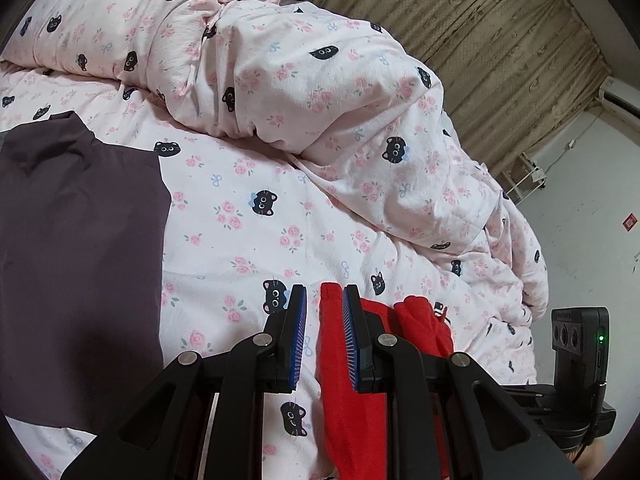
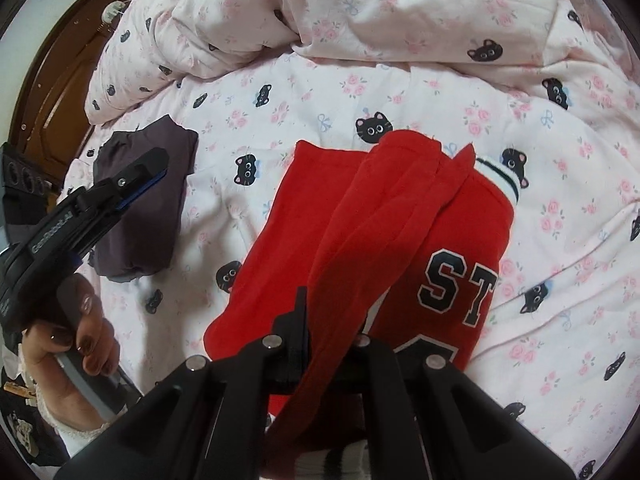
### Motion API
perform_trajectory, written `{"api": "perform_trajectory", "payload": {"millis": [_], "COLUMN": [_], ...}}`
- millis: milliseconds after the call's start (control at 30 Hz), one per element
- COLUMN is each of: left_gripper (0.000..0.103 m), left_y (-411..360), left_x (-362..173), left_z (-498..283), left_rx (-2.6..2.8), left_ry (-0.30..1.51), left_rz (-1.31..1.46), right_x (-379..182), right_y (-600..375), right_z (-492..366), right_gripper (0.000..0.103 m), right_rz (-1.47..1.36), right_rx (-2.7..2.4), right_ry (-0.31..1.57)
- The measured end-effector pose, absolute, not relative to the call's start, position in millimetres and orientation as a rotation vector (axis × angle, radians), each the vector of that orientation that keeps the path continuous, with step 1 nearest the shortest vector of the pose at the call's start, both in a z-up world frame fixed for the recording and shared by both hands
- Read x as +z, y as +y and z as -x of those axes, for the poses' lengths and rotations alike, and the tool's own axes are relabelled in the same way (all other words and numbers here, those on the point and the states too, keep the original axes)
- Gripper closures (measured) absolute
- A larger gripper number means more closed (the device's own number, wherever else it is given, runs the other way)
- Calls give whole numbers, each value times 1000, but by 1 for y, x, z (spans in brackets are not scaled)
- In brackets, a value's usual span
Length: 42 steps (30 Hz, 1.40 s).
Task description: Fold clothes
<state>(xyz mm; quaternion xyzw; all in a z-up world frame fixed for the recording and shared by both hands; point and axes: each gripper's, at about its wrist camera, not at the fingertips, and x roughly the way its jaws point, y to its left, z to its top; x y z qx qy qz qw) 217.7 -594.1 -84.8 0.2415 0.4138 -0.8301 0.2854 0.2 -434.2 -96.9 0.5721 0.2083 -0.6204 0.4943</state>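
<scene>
A red sweater [image 2: 460, 240] with black "ST" lettering lies on the bed, and a striped cuff [image 2: 498, 172] shows at its far end. One red sleeve [image 2: 360, 240] is lifted off it and runs down between the fingers of my right gripper [image 2: 332, 332], which is shut on it. My left gripper [image 1: 325, 336] is open with its blue pads apart. It hovers over the sweater's left edge [image 1: 340, 380]. In the right wrist view a hand holds the left gripper [image 2: 140, 176] at the far left. A folded dark purple garment [image 1: 80, 260] [image 2: 148, 208] lies left of the sweater.
A bunched pink duvet [image 1: 320, 80] [image 2: 360, 8] with cat and rose print fills the far side of the bed. A brown wooden headboard [image 2: 60, 92] stands at the left. Beyond the bed are a beige curtain [image 1: 480, 40] and a white wall [image 1: 592, 220].
</scene>
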Motion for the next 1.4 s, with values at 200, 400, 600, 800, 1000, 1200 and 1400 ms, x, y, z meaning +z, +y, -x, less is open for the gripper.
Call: {"api": "perform_trajectory", "payload": {"millis": [200,400,600,800,1000,1200,1400], "left_gripper": [82,79,78,78,78,79,78], "left_y": [-600,-603,-606,-602,-584,-551,-535], "left_x": [-85,-84,-83,-84,-83,-92,-115], "left_z": [-227,-234,-239,-235,-220,-204,-195], "left_rx": [-2212,-2211,-2206,-2230,-2373,-2457,-2414], "left_ry": [1135,1145,1155,1151,1191,1156,1101], "left_rz": [-618,-592,-572,-605,-732,-999,-1204], "right_x": [-97,-121,-97,-63,-64,-93,-113], "right_y": [-451,-467,-474,-464,-449,-461,-508], "right_z": [-18,-34,-54,-54,0,30,34], "right_gripper": [98,87,62,62,62,61,61], "right_rz": [-1363,-1399,-1333,-1272,-1329,-1467,-1537], "right_rx": [-1502,-1480,-1443,-1433,-1562,-1474,-1395], "right_ry": [588,679,730,651,554,459,419]}}
